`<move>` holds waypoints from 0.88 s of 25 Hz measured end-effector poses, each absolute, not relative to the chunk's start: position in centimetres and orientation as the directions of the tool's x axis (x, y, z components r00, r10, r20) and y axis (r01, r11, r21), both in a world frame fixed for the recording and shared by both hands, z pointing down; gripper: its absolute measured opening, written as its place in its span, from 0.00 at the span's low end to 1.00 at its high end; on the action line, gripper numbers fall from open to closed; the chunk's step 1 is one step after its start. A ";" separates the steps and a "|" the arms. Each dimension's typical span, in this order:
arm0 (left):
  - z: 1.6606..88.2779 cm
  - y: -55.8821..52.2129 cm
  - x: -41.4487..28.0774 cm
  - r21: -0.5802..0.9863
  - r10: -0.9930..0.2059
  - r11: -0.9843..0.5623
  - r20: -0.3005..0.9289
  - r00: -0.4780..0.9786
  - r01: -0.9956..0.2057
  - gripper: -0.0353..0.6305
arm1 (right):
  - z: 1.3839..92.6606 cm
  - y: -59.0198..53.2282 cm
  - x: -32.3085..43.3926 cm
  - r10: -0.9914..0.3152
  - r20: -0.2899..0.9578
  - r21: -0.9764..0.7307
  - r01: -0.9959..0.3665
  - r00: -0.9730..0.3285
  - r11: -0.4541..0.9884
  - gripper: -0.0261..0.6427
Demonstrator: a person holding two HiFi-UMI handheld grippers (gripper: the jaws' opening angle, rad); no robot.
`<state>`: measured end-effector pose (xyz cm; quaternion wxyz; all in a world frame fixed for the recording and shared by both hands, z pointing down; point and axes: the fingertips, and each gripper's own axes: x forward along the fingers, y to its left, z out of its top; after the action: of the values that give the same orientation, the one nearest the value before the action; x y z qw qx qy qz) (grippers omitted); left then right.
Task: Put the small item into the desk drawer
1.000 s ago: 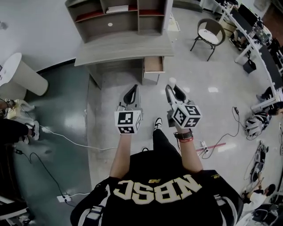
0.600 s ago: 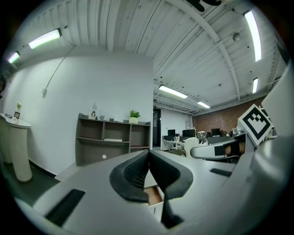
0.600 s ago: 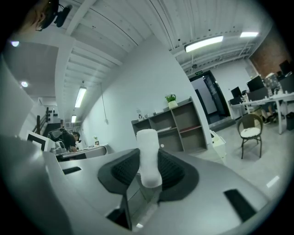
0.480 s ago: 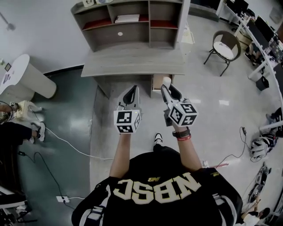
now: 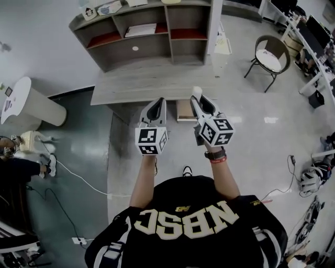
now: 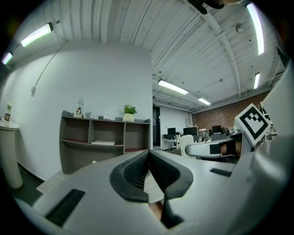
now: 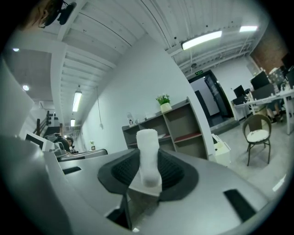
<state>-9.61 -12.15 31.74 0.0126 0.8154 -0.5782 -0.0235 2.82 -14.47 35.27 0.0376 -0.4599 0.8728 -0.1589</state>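
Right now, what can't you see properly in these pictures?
- Drawer, head view: the inside is partly hidden behind the right gripper.
- White item, right gripper view: lower end buried in that gripper; what it is, unclear.
- Shelf-top ornaments, head view: too small.

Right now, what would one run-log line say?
right tool: shut on small item | left tool: shut, empty | drawer: open | small item: not yet inside

Two grippers: left gripper (image 5: 155,107), right gripper (image 5: 201,102). One small white cylinder (image 5: 197,93), one desk (image 5: 152,81), one drawer (image 5: 184,111), one chair (image 5: 270,55) upper right, one potted plant (image 6: 129,112).
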 end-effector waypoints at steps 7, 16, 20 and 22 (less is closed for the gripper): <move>34.8 -16.4 -6.4 0.058 -0.941 -0.333 0.043 0.336 -0.941 0.07 | 37.9 -18.2 6.2 -0.811 0.112 -0.351 -0.786 -0.574 0.508 0.22; 38.9 -18.7 -5.9 0.087 -0.922 -0.352 0.137 0.361 -0.932 0.07 | 43.7 -20.0 5.6 -0.770 0.229 -0.409 -0.777 -0.595 0.479 0.22; 40.4 -20.3 -6.3 0.109 -0.913 -0.365 0.151 0.378 -0.925 0.07 | 45.7 -20.8 4.9 -0.757 0.265 -0.409 -0.781 -0.597 0.472 0.22; 41.3 -21.0 -6.1 0.135 -0.904 -0.382 0.152 0.400 -0.914 0.07 | 46.8 -21.4 4.7 -0.752 0.288 -0.411 -0.786 -0.593 0.462 0.22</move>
<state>-6.08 -20.97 41.26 0.0984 0.8308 -0.5472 0.0264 4.70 -21.37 46.76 -0.0327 -0.4500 0.8544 -0.2577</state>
